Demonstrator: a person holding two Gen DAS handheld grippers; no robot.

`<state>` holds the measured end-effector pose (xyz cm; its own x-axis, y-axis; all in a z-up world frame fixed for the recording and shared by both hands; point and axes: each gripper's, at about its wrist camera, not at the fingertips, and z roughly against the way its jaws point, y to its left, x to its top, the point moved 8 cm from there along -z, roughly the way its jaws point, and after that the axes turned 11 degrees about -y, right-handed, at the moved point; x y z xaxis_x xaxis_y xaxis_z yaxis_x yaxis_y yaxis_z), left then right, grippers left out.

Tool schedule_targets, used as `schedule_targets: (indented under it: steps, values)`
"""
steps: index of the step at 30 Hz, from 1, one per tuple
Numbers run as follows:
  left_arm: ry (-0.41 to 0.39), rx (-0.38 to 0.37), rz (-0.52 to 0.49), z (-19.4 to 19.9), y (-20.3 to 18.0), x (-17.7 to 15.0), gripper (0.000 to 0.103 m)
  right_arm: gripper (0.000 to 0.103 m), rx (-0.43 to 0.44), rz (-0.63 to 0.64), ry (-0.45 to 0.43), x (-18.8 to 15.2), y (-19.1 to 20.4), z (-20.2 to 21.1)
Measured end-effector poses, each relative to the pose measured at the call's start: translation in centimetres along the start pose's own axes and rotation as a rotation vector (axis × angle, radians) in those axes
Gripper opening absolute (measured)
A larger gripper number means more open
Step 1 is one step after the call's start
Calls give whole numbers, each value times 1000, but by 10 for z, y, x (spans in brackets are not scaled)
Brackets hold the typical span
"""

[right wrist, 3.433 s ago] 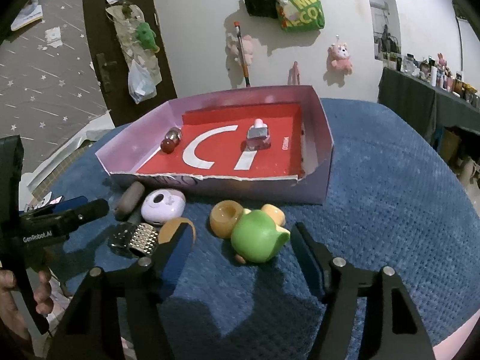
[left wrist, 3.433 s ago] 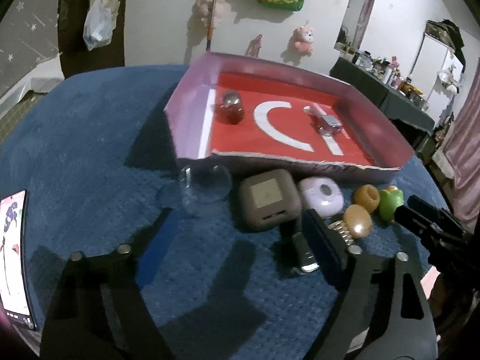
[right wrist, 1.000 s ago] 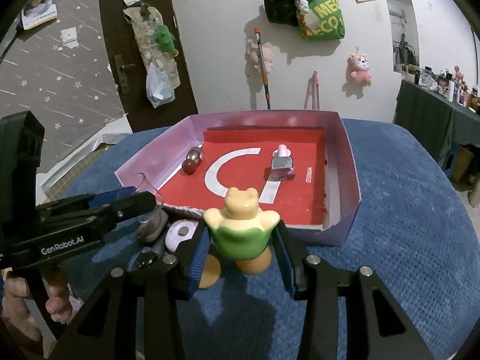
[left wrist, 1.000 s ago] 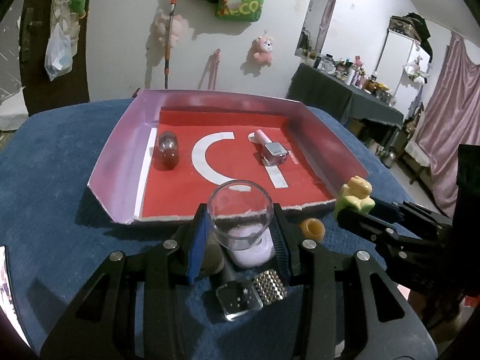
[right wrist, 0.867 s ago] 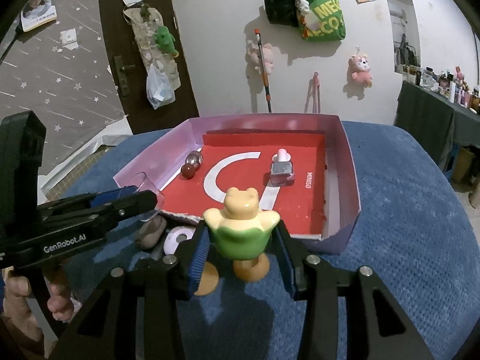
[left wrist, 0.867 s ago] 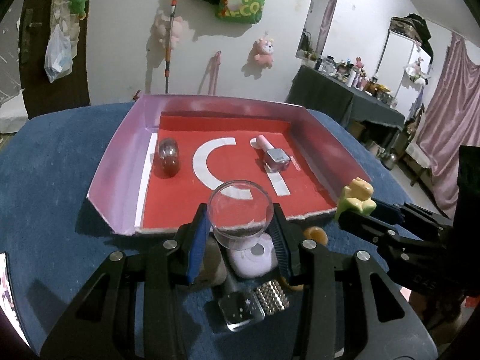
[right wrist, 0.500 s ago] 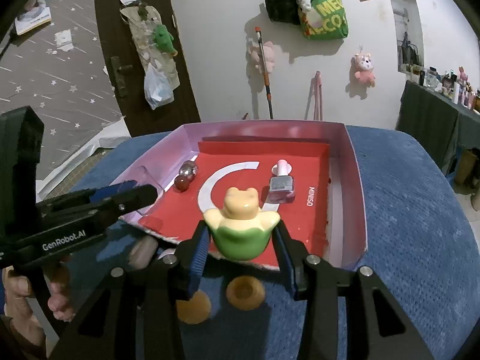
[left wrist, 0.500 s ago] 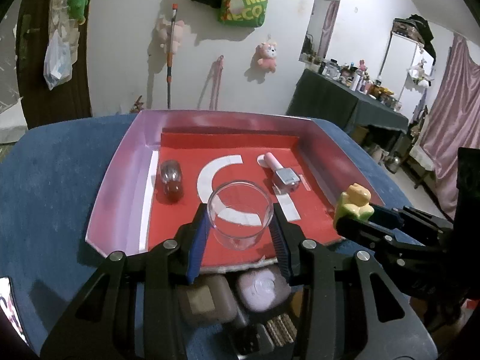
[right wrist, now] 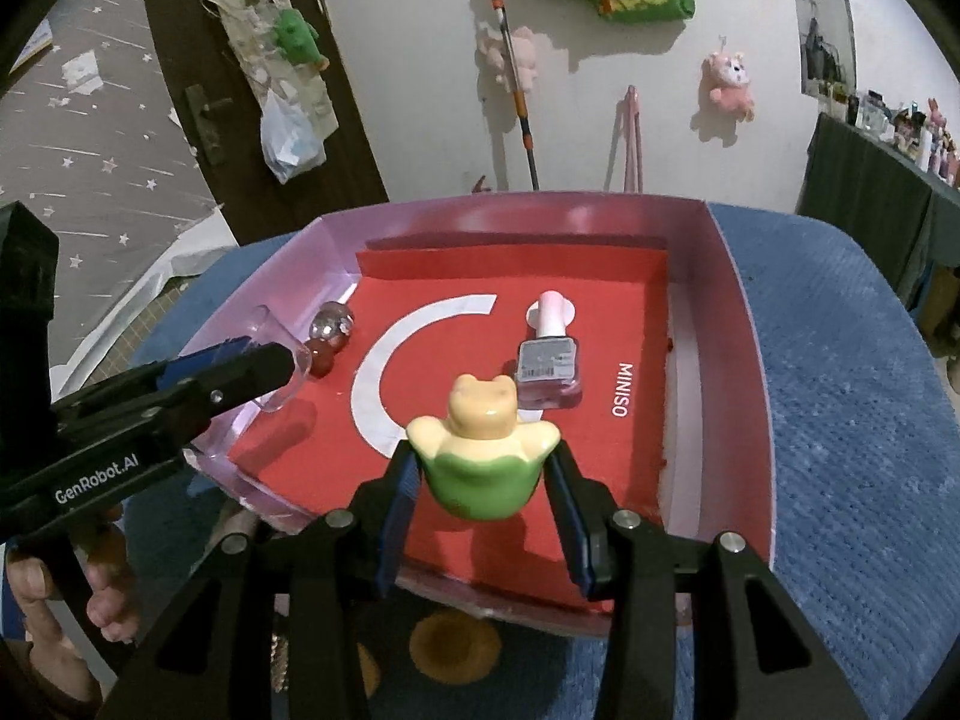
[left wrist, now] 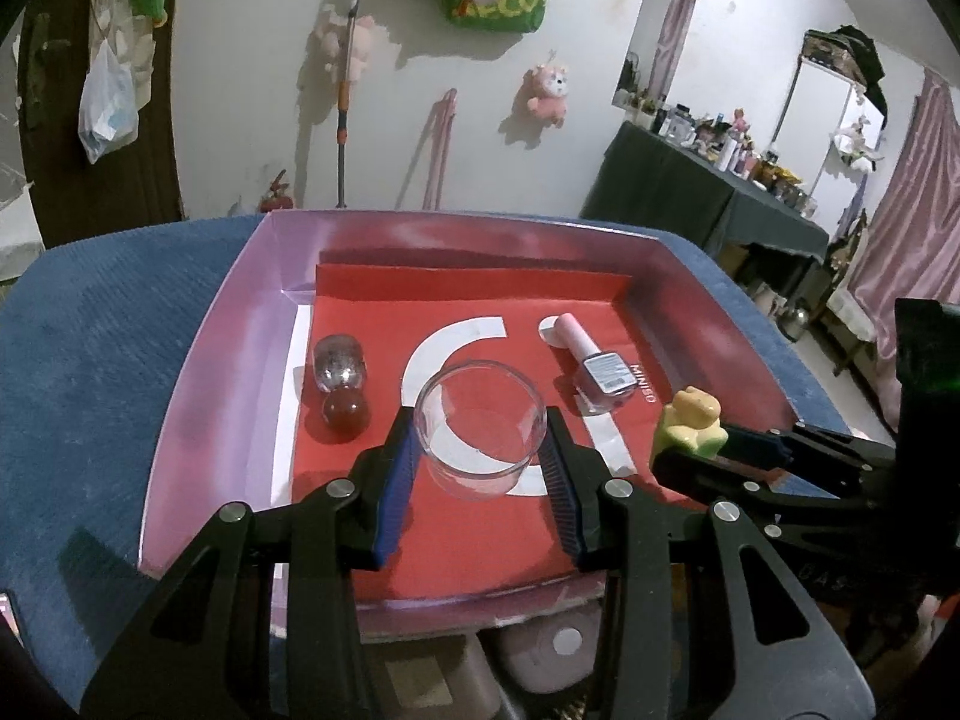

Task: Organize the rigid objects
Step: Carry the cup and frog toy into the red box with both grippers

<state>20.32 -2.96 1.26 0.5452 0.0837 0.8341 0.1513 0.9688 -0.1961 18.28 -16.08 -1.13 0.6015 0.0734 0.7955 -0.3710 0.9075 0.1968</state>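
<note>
Over the red floor of the pink-walled cardboard tray (left wrist: 198,420), the left tool (left wrist: 479,456) pinches a clear glass cup (left wrist: 480,429) upright between its blue pads, above the white arc printed on the tray bottom. At 3 o'clock from it in the left wrist view, the right tool (right wrist: 483,471) pinches a green and cream frog figurine (right wrist: 483,450), head up, also over the tray floor near the front wall.

Inside the tray, a pink nail polish bottle (left wrist: 591,363) lies on its side at 1 o'clock from the cup, just beside the "MINISO" lettering. At 10 o'clock from the cup lies a small bottle with a dark red round cap (left wrist: 342,384), close to the left wall.

The tray sits on a blue textured cover (right wrist: 852,420). Just outside the front wall, at 6 o'clock, a brown case (left wrist: 420,684) and a pale pink round case (left wrist: 552,660) rest on the cover, partly hidden by the tool's arms, and a round amber piece (right wrist: 456,645) shows below the right tool.
</note>
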Motion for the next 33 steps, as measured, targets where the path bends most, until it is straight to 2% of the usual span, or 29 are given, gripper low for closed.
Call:
schedule_targets:
  steps: [15,27,33]
  values:
    - [85,29,18,-37,16,-11,38,46,-7,-3,97,-1,-5,-37]
    - [129,54,27,-58,26,-19,38,45,-4,-2,116,0,-5,-53]
    - [126,59,24,-63,27,-16,38,45,-13,6,121,1,-6,-60]
